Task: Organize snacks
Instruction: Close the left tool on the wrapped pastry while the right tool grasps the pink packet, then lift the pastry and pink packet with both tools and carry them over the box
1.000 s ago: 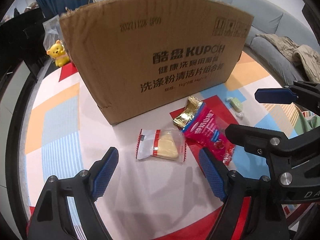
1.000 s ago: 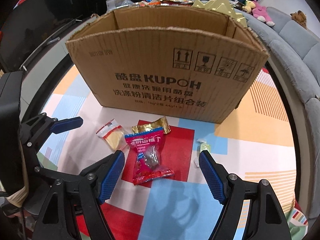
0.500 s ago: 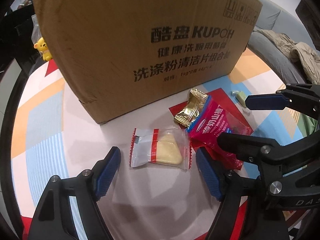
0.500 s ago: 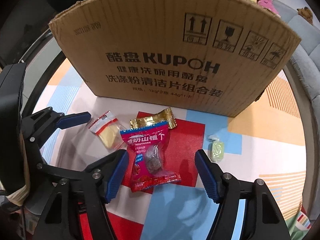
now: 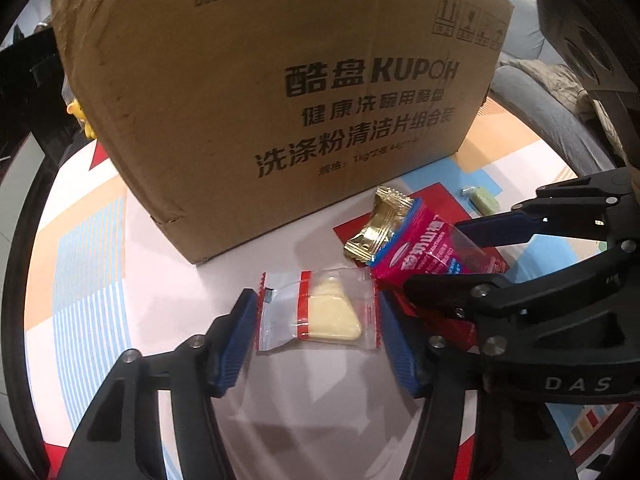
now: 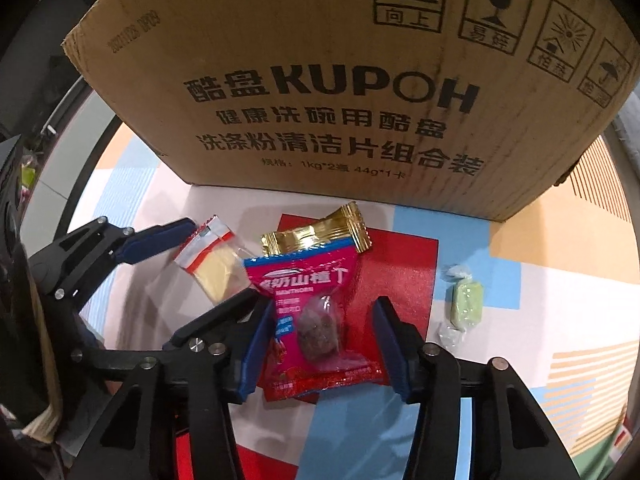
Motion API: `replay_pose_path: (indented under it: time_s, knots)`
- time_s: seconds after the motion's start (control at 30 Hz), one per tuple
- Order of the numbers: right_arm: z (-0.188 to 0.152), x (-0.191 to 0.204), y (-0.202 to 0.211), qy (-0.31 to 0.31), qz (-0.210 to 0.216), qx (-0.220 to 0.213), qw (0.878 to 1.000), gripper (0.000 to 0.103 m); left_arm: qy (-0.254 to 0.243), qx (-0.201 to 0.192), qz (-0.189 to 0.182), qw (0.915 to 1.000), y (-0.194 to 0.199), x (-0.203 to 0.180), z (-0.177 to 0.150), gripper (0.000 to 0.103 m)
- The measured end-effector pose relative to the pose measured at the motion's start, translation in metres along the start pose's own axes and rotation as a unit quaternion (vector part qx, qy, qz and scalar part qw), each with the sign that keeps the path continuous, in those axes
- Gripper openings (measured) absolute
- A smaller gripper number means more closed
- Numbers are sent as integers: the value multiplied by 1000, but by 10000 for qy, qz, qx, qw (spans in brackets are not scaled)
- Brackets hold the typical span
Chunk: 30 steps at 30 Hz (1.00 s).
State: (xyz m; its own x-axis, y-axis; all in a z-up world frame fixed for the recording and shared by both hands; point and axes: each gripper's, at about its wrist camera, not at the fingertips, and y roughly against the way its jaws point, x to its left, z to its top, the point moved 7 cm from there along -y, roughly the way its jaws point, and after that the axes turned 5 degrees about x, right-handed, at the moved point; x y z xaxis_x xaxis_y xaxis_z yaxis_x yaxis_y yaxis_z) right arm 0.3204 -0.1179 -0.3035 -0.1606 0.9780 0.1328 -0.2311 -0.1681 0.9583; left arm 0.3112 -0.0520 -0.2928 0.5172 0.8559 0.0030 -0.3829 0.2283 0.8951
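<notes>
Since a second ago your jaws have been closing: the clear wafer packet (image 5: 316, 312) lies flat between your left tool (image 5: 316, 338), pads at its edges; the red hawthorn packet (image 6: 316, 316) between your right tool (image 6: 320, 346), not yet squeezed. Ahead stands the cardboard box (image 6: 340, 80).

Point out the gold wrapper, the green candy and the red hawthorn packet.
gold wrapper (image 6: 316, 236), right wrist view, middle of the foil.
green candy (image 6: 466, 304), right wrist view, its green body.
red hawthorn packet (image 6: 316, 312), right wrist view, clear window.
</notes>
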Motion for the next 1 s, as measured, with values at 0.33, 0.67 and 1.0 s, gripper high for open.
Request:
replay_pose_path:
  time_s: [0.33, 0.67, 1.0]
  knots:
    - [-6, -6, 4, -35, -47, -118, 9999, 32, -80, -95, 197, 9997, 2, -9, 2, 39]
    - [-14, -18, 24, -20, -217, -321, 9992, 31, 39, -32, 408, 9992, 6, -13, -5, 35]
    - [-27, -17, 70, 53, -341, -629, 9974, 31, 387, -195, 561, 9975, 33, -14, -2, 35]
